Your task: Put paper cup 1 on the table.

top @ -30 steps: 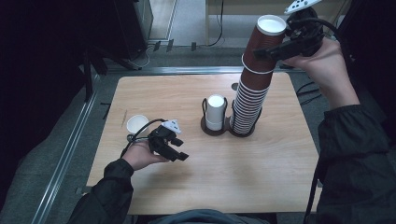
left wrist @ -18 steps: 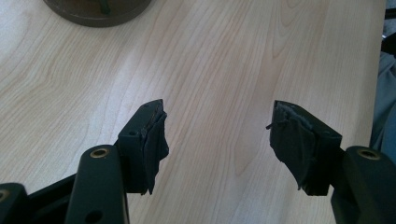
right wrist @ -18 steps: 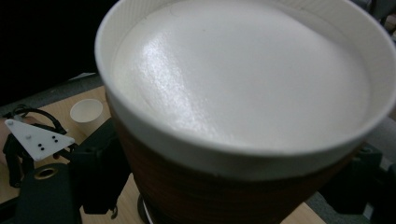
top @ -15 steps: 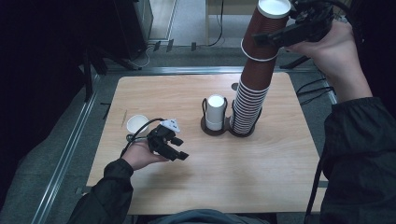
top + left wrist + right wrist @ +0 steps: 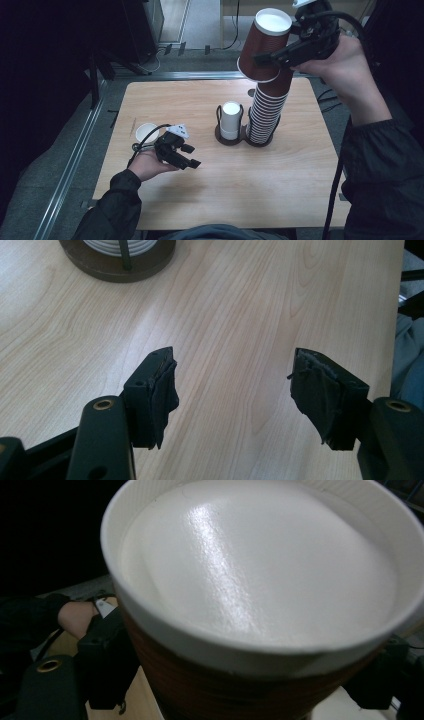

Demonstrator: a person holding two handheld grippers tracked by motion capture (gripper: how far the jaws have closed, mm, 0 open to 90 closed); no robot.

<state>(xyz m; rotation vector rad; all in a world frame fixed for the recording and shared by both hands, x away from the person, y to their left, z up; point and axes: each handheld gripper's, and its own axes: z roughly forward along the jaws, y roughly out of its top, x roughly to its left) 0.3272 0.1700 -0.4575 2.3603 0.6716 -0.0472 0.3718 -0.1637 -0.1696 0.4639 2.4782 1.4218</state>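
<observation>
Now the right gripper (image 5: 274,54), up at about one o'clock over the table (image 5: 280,200), pinches a brown cup (image 5: 265,45) by its wall, one jaw on each side, the cup upside down with its white base facing up. It hangs just off the top of the stack (image 5: 265,112), shifted toward eleven o'clock and tilted, so its long axis leans away from the stack's upright one (the rim looks clear of the next cup, though I cannot be sure). The left gripper (image 5: 190,156) rests low at eight o'clock, jaws apart with nothing between them; they have just been opening a little. A white cup (image 5: 145,132) lies beside that hand, and the right hand's cup would have to travel toward seven o'clock to reach it.
</observation>
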